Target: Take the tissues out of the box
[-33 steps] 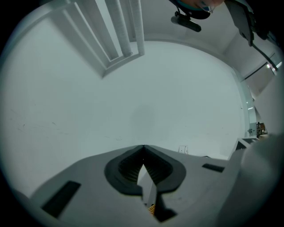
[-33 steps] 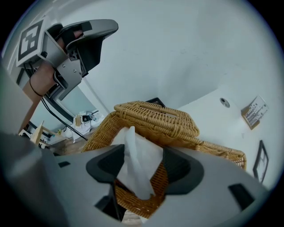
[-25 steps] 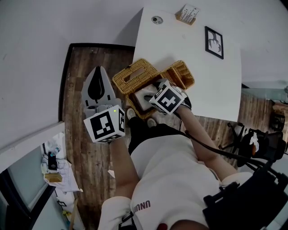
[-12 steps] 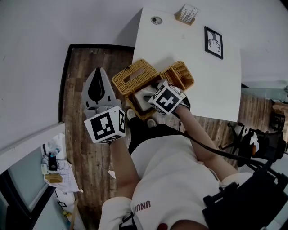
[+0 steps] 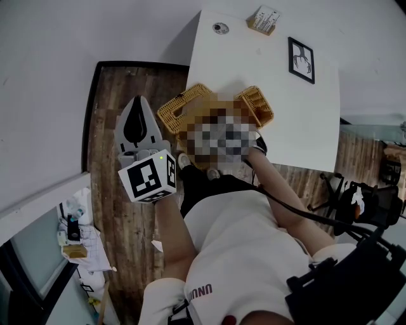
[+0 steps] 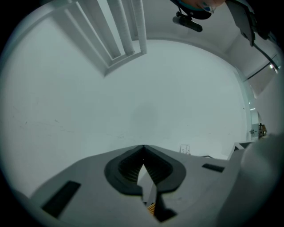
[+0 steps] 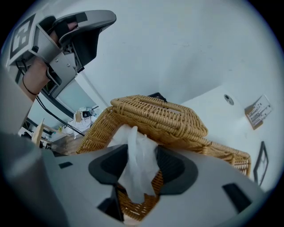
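Observation:
In the right gripper view an open wicker tissue box [image 7: 91, 135] sits below my right gripper [image 7: 142, 153], its woven lid [image 7: 162, 117] lying behind it. A white tissue [image 7: 140, 166] stands up out of the box between the jaws and fills the gap. The jaws have just been closing around it but still stand wide. In the head view a mosaic patch hides this gripper; only the lid [image 5: 177, 106] shows. My left gripper [image 5: 138, 101] hangs left of the box, shut and empty, and points at a white wall [image 6: 146, 102].
A second wicker basket [image 5: 261, 105] stands right of the box on the white table [image 5: 279, 133]. A framed picture [image 5: 301, 59] and a small holder [image 5: 264, 19] lie farther back. The wooden floor [image 5: 108, 127] runs left of the table, with clutter [image 5: 76, 235] at the lower left.
In the head view the left gripper has stayed put. The right gripper's marker cube, seen over the box earlier, is now covered by a mosaic patch.

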A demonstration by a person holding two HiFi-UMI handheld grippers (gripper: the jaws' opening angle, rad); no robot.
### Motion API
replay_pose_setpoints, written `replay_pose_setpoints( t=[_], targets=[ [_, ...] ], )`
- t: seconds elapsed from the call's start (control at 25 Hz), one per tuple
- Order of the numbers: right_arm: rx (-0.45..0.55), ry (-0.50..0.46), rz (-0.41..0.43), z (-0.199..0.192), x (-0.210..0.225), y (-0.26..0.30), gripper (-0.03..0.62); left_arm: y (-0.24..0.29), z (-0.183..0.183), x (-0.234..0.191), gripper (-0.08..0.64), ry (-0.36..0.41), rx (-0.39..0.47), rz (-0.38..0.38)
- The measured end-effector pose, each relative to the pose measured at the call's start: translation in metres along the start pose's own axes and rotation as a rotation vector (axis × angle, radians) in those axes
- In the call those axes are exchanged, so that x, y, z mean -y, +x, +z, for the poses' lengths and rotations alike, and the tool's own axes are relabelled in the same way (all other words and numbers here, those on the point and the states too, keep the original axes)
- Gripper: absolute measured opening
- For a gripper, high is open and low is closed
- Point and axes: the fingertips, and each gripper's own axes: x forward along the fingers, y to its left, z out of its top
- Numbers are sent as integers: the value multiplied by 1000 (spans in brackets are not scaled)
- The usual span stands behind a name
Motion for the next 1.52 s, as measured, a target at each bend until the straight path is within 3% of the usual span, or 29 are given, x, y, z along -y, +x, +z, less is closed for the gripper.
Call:
replay_pose_setpoints(
  t=[0.72, 1.52],
  targets=[
    [9, -40, -66, 0, 2, -4, 118, -1, 0, 2, 14, 0, 0, 0],
    [40, -50, -76, 0, 2, -11, 75, -5, 4, -1, 14, 26, -1, 15]
  ],
)
